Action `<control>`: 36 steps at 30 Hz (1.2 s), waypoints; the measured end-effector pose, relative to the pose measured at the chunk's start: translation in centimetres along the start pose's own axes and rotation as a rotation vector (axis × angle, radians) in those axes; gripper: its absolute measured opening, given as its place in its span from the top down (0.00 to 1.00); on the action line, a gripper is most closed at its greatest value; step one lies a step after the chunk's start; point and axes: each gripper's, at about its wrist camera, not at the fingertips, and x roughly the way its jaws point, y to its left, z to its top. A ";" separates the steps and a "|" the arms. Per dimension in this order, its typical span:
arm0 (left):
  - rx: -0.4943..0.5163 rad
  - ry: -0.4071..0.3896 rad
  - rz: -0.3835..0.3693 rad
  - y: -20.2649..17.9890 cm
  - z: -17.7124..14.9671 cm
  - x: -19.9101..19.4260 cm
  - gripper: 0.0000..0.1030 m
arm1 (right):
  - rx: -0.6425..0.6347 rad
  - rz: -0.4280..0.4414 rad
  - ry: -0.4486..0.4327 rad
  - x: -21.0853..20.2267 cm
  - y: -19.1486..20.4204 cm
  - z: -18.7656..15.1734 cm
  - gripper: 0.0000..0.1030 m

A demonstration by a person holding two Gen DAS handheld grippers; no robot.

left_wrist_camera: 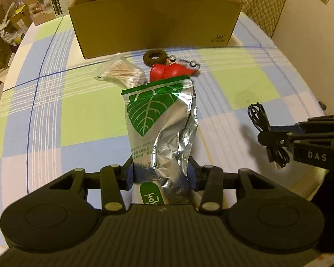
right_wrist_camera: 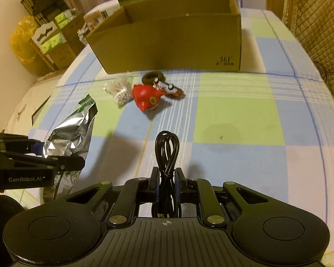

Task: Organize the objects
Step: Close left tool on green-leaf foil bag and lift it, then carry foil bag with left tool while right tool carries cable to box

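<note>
Checked blue-green cloth covers the table (right_wrist_camera: pixel 245 120); open cardboard box (right_wrist_camera: pixel 173 42) sits at 12 o'clock. Left hand-held gripper (left_wrist_camera: pixel 162 173) is clamped partway on a crumpled silver foil pouch (left_wrist_camera: pixel 160 120) with green leaf print, clear of the cloth. Right hand-held gripper (right_wrist_camera: pixel 168 178) is pinched nearly closed on a coiled black cable (right_wrist_camera: pixel 167 153). Between grippers and box: cotton swab bag (right_wrist_camera: pixel 120 89), red toy (right_wrist_camera: pixel 148 98), brown hair tie (right_wrist_camera: pixel 151 76), toy car (right_wrist_camera: pixel 168 87), clustered.

A checked tablecloth (right_wrist_camera: pixel 233 115) is spread on the table; on it are set a cardboard box (right_wrist_camera: pixel 173 44), cotton swabs (right_wrist_camera: pixel 120 89), a red toy (right_wrist_camera: pixel 148 98), a toy car (right_wrist_camera: pixel 169 87) and a hair tie (right_wrist_camera: pixel 150 76)
</note>
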 end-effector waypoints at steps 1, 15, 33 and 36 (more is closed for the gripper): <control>-0.005 -0.010 -0.003 -0.2 -0.2 -0.5 0.61 | 0.002 -0.003 -0.007 -0.4 0.1 0.0 0.90; -0.018 -0.108 -0.027 -2.8 -1.2 -5.7 0.61 | -0.006 -0.019 -0.086 -4.9 0.7 -0.2 0.90; -0.011 -0.166 -0.020 -3.2 -0.7 -7.9 0.61 | -0.037 -0.013 -0.126 -6.7 1.3 0.4 0.90; -0.011 -0.172 -0.022 -3.1 -0.5 -8.1 0.61 | -0.045 -0.011 -0.131 -6.8 1.4 0.8 0.90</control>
